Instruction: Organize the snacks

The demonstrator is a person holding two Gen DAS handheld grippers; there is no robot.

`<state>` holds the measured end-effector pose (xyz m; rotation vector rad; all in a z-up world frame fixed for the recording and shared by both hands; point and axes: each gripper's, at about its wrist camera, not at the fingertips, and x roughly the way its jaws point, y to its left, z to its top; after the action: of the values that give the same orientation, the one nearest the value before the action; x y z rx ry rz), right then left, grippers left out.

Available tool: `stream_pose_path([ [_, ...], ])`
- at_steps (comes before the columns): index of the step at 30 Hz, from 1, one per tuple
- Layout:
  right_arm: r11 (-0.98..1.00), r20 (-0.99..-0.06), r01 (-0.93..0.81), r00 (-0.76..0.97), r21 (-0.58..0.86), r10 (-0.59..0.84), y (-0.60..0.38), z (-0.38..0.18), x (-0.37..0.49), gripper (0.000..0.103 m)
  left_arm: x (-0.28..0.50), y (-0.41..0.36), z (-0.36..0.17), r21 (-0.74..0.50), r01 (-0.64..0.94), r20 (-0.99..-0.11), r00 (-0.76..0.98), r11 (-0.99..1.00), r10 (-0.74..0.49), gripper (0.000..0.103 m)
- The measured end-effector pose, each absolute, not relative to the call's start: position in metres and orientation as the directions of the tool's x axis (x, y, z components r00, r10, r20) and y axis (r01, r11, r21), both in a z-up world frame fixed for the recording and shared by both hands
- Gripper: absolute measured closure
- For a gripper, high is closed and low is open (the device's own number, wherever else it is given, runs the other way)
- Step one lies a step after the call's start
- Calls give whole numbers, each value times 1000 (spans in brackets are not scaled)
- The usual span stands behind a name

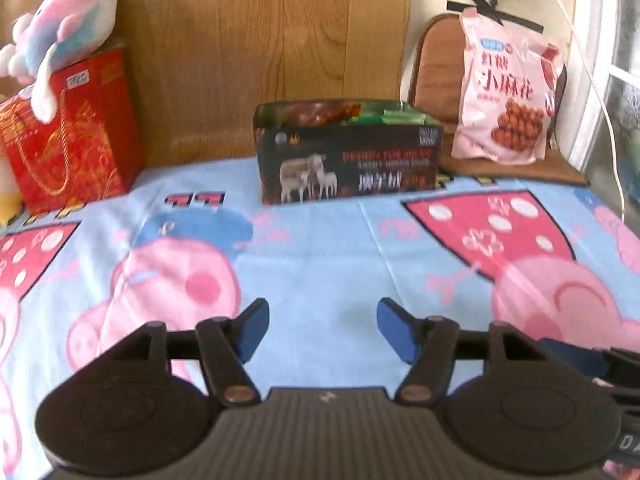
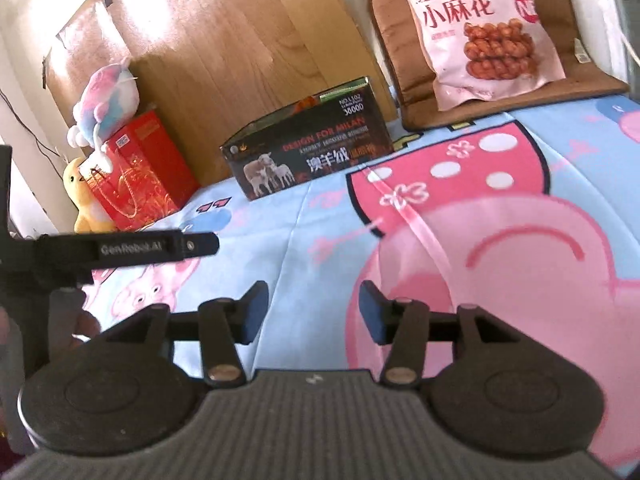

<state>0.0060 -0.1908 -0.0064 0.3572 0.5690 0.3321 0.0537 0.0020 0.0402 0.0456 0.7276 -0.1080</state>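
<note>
A black open-topped box [image 1: 348, 152] with sheep printed on its front stands at the far edge of the cartoon bedsheet [image 1: 320, 264]; snack packets show inside its top. It also shows in the right wrist view [image 2: 308, 148]. A pink snack bag [image 1: 504, 92] leans upright on a brown cushion [image 1: 436, 64] to the box's right, and shows in the right wrist view [image 2: 480, 28]. My left gripper [image 1: 323, 330] is open and empty, low over the sheet, well short of the box. My right gripper [image 2: 312, 312] is open and empty over the sheet.
A red gift bag [image 1: 72, 136] with a pink-blue plush toy [image 1: 64, 28] on top stands at the far left. A yellow plush [image 2: 86, 196] sits beside it. A wooden headboard [image 1: 260, 40] rises behind. The left gripper's body [image 2: 120, 248] shows at the right wrist view's left.
</note>
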Motion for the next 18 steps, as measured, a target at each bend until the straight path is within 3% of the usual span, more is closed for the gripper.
stream_pose_path([
  [5,885,-450,-222,794,409,407,-185,-10,-15,45,24,3,36,34,74,-641,767,997,-35,10],
  [11,892,-440,-240,802,382,404,-177,-9,-34,43,4,4,37,43,48,-627,779,998,-10,0],
  [18,902,-435,-221,817,372,379,-174,-7,-43,38,-7,7,34,45,19,-629,777,999,14,0],
])
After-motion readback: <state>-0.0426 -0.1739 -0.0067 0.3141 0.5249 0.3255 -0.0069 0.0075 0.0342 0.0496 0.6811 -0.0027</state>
